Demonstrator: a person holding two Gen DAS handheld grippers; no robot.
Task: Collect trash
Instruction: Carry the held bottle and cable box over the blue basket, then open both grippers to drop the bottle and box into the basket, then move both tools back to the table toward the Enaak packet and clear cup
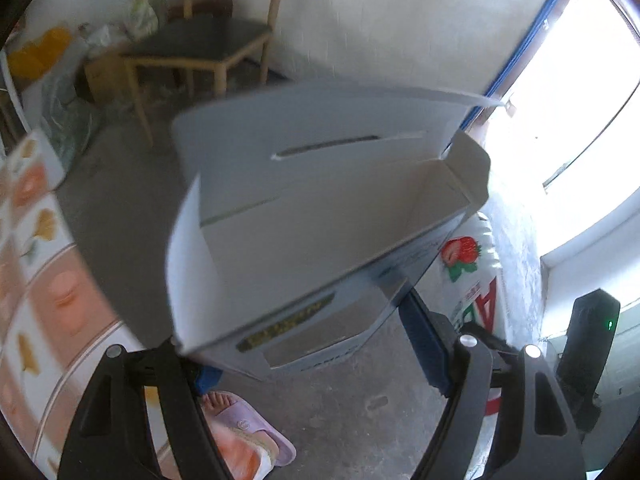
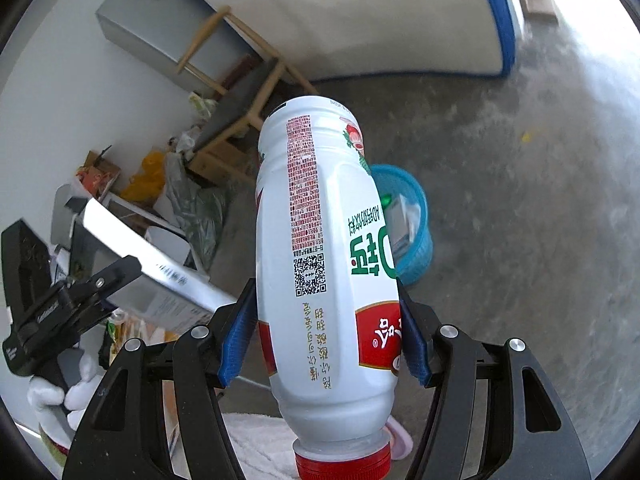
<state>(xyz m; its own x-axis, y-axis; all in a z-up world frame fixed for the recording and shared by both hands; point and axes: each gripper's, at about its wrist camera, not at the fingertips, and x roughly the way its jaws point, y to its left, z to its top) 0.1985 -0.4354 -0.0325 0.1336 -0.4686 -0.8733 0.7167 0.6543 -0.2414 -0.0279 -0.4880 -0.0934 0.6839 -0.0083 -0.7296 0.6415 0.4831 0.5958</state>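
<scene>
My left gripper [image 1: 316, 364] is shut on an empty grey cardboard box [image 1: 320, 216] with its flaps open, held in the air above the floor. My right gripper [image 2: 326, 340] is shut on a white drink bottle [image 2: 324, 264] with a red cap, held cap toward the camera, its blue pads [image 2: 236, 344] pressing both sides. The bottle also shows in the left wrist view [image 1: 472, 280], just right of the box. The left gripper with the box [image 2: 160, 280] shows at the left of the right wrist view. A blue plastic basket [image 2: 412, 220] with some trash stands on the floor behind the bottle.
A wooden chair [image 1: 200, 52] stands by the white wall with bags and clutter [image 1: 60, 80] beside it. A floral tablecloth [image 1: 36, 280] edges the left. A pink slipper [image 1: 248, 428] is below. A bright doorway [image 1: 572, 120] is at the right. The concrete floor [image 2: 520, 200] spreads around the basket.
</scene>
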